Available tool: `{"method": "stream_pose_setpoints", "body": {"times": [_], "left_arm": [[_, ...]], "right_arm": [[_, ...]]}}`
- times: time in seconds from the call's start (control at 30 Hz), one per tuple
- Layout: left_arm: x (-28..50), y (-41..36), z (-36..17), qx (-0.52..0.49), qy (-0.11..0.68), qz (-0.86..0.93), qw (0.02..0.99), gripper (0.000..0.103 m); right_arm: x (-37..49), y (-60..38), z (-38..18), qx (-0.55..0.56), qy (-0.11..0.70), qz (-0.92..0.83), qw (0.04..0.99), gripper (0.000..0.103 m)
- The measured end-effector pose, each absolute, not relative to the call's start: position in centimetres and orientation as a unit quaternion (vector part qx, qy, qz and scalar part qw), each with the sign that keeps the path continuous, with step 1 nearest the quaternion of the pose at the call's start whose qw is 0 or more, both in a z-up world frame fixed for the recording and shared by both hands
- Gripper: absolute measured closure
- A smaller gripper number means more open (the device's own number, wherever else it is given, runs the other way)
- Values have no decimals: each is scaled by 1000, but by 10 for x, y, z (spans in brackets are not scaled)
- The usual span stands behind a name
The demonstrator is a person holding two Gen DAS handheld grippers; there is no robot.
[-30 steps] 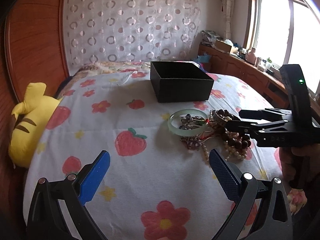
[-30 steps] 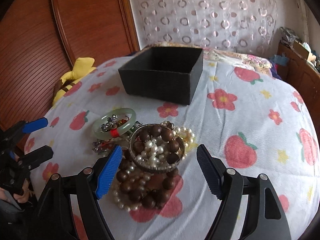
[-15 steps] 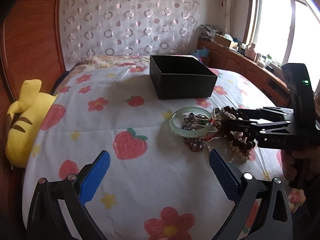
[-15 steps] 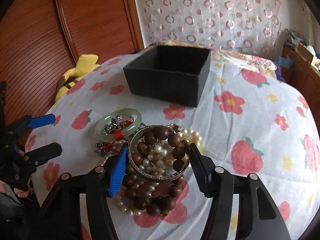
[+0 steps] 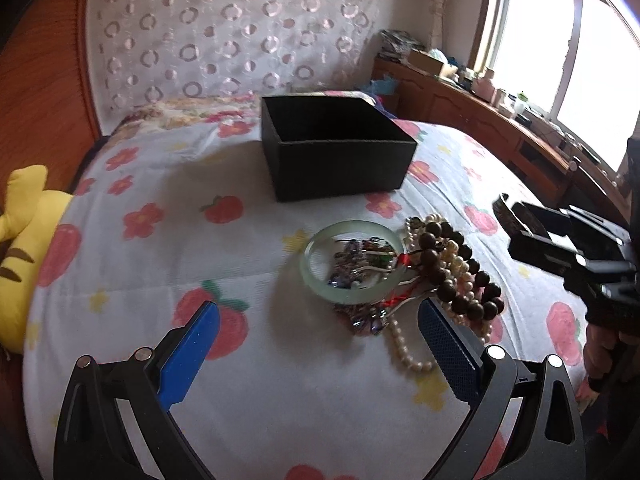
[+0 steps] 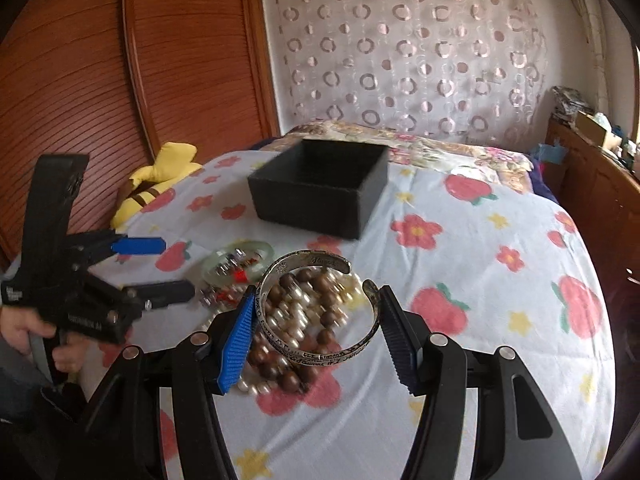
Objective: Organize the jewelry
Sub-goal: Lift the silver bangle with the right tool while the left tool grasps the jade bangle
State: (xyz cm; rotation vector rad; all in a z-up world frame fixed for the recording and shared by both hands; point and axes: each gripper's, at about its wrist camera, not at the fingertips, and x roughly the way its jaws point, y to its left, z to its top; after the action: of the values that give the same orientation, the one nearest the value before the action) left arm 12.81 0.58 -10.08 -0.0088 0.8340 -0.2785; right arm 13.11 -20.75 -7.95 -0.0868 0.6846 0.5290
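Note:
A pile of jewelry lies on the flowered bedspread: a pale green jade bangle (image 5: 349,265), brown wooden beads (image 5: 452,276), a pearl string (image 5: 404,354) and small trinkets (image 5: 362,262). My right gripper (image 6: 316,326) is shut on an engraved silver cuff bracelet (image 6: 320,354) and holds it above the pile. The right gripper also shows at the right in the left wrist view (image 5: 520,220). My left gripper (image 5: 316,344) is open and empty, just in front of the pile. An open black box (image 5: 336,152) stands behind the pile and shows in the right wrist view too (image 6: 320,186).
A yellow plush toy (image 5: 24,248) lies at the bed's left edge by the wooden headboard (image 6: 120,80). A wooden cabinet (image 5: 500,128) with clutter runs under the window at the right. A patterned curtain (image 5: 232,32) hangs behind the bed.
My right gripper closed on the silver cuff bracelet and lifted it off the pile. My left gripper moved closer to the jewelry and stayed open.

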Motion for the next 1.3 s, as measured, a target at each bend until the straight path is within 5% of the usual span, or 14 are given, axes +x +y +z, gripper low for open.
{"method": "stream_pose_setpoints", "body": {"times": [0.57,0.67,1.3], "left_arm": [[182,-21,-107,-29,456,-200,867,21],[184,-26,-108,-14,458,-198,866,34],[183,-7,-77,-16,413,-189,891,34]], "right_arm": [[123,-232,-104,-27,343,231,910,41],[121,-232,-104,-29,341,231,911,41],[121,-224,-91,-50,331,226,915,41]]}}
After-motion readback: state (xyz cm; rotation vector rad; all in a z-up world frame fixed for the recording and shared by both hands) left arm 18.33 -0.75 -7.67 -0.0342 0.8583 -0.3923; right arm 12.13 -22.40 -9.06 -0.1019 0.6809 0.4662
